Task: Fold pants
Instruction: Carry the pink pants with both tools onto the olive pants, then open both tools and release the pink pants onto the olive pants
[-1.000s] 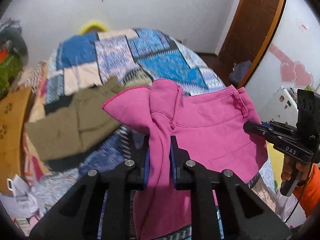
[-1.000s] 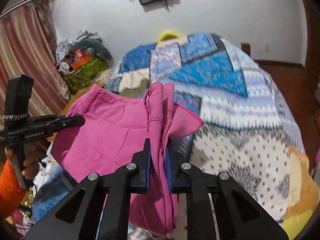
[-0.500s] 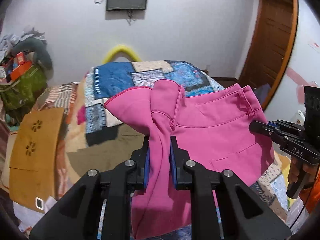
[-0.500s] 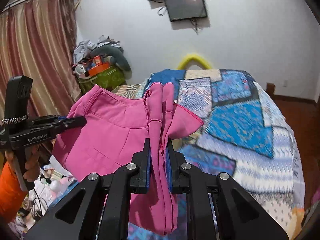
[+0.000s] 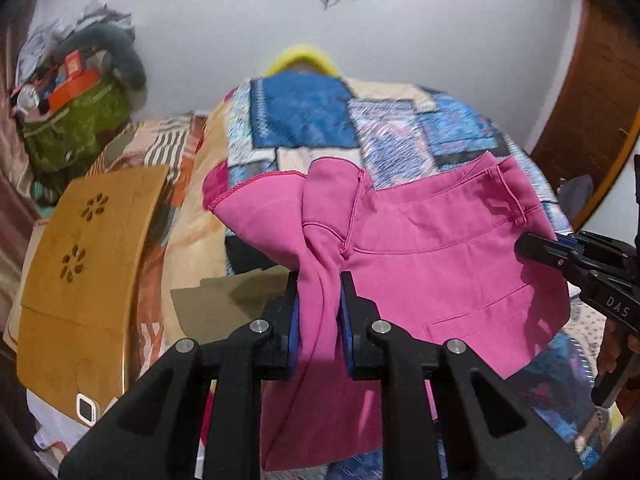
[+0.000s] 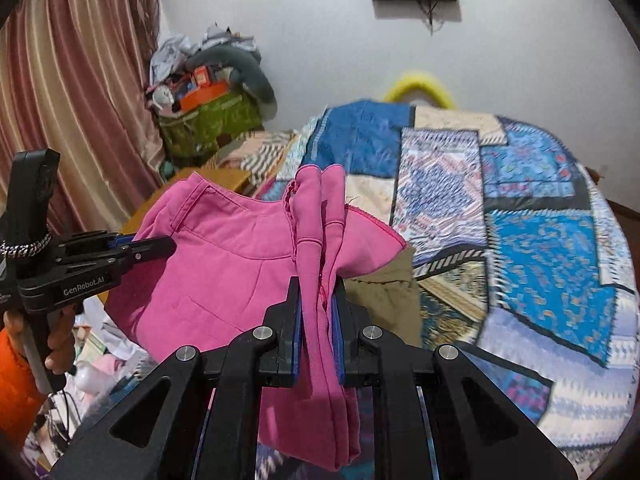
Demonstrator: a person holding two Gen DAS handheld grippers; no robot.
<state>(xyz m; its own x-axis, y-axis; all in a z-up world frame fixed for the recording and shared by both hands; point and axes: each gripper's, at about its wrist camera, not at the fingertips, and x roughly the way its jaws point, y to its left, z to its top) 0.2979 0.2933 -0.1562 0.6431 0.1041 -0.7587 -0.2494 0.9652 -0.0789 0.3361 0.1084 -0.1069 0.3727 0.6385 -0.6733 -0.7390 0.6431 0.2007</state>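
Note:
The pink pants [image 5: 432, 264] hang in the air between both grippers, waistband stretched, above the patchwork bed [image 5: 304, 120]. My left gripper [image 5: 319, 312] is shut on a bunched fold of the pink fabric at one waist corner. My right gripper [image 6: 316, 320] is shut on the other bunched corner of the pants [image 6: 224, 264]. The right gripper also shows at the right edge of the left wrist view [image 5: 576, 256]. The left gripper shows at the left of the right wrist view [image 6: 100, 256]. The legs hang down below the fingers, out of sight.
Olive-brown pants [image 5: 236, 304] lie on the bed under the pink ones. A wooden board with flower cut-outs [image 5: 88, 256] lies at the bed's left. A green bag with clutter [image 6: 208, 120] stands by the curtain [image 6: 72, 92]. A brown door [image 5: 592, 80] is to the right.
Both grippers kept their hold on the pants and tilted up, then partly back down. The bed fills more of the view again, and the wall screen has moved toward the top edge.

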